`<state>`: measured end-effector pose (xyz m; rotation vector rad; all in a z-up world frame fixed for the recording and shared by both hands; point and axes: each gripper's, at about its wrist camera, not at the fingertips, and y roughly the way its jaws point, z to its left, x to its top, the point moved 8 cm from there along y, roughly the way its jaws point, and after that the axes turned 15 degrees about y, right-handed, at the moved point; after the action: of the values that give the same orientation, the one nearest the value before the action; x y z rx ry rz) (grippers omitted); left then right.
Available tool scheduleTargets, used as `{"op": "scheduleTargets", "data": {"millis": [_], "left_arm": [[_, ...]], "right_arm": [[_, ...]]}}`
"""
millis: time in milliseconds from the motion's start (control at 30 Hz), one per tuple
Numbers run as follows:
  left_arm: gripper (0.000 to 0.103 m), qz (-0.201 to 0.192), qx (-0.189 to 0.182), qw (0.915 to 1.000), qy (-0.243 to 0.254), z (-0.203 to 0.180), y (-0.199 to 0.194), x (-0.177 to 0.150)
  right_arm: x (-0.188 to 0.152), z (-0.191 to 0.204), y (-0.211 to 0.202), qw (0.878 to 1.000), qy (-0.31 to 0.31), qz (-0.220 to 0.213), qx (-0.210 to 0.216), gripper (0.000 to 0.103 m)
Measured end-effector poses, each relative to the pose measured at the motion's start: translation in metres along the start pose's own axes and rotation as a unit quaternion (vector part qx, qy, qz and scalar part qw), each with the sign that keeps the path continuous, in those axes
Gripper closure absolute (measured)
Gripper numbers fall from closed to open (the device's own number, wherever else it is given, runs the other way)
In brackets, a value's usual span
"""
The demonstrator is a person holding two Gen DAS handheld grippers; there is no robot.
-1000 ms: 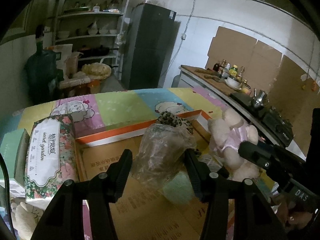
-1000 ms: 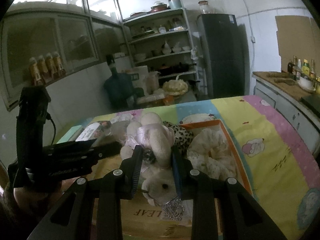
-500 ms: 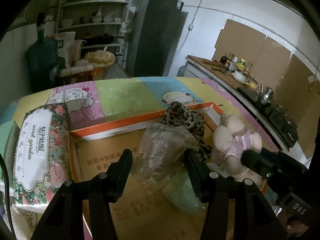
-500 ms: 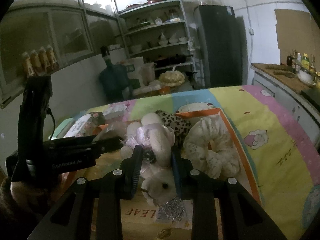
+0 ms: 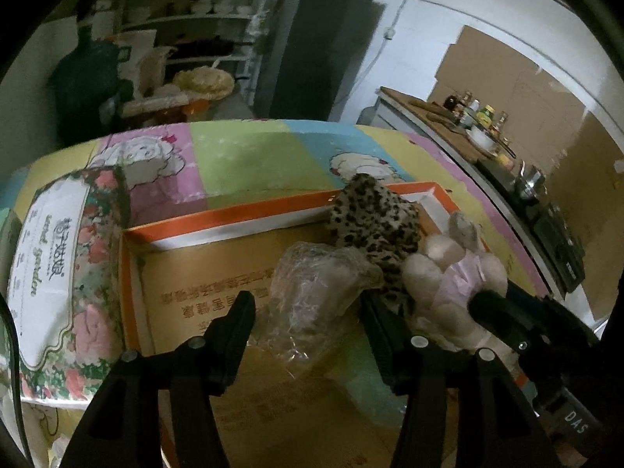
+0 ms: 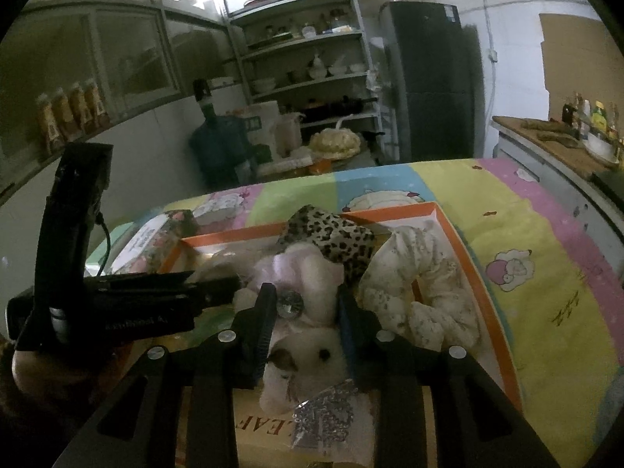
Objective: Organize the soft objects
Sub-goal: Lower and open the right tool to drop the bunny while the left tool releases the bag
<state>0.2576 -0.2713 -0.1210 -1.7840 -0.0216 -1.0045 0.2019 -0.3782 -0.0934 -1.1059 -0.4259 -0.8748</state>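
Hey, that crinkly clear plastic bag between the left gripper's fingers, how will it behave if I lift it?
The plastic bag looks thin and wrinkled, so it will probably sag and crumple. Its glossy film may slip between the fingers of the left gripper. It seems light, though its contents are unclear.

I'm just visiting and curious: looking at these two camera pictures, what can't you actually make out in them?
- Left wrist view: what the clear plastic bag holds; crinkled film blurs it.
- Left wrist view: the plush toy is partly hidden behind the right gripper.
- Right wrist view: the leopard-print cloth is partly covered by the toy.
- Right wrist view: the counter bottles' labels are too small.
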Motion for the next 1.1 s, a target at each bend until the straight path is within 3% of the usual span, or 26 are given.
{"op": "scheduleTargets", "data": {"millis": [167,267,300,367,667,933,1100], "left_arm": [[0.045,-0.001,-0.004,0.9999,-0.010,0.002,-0.001,-0.001],[0.039,-0.009,-0.008,0.9998,-0.013,0.002,-0.004,-0.001],[0.037,-0.011,-0.010,0.9998,-0.013,0.001,-0.005,0.000],[0.031,-0.015,-0.012,0.9997,-0.012,-0.001,-0.006,0.000],[0.021,-0.039,-0.016,0.9991,-0.004,-0.009,-0.023,0.002],[0.020,-0.072,-0.020,0.9972,-0.002,-0.015,-0.048,0.005],[0.014,-0.107,-0.012,0.9942,0.005,-0.016,-0.069,0.008]], "right_arm": [[0.002,-0.008,0.002,1.000,0.019,0.000,0.010,0.067],[0.002,-0.010,0.002,1.000,0.028,0.002,0.013,0.051],[0.001,-0.011,0.003,0.999,0.030,0.002,0.013,0.050],[0.001,-0.012,0.002,0.999,0.033,0.001,0.014,0.050],[0.008,-0.016,-0.014,0.998,0.058,-0.022,0.029,0.045],[0.010,-0.014,-0.033,0.996,0.070,-0.044,0.035,0.044],[0.013,-0.011,-0.044,0.994,0.080,-0.058,0.044,0.040]]}}
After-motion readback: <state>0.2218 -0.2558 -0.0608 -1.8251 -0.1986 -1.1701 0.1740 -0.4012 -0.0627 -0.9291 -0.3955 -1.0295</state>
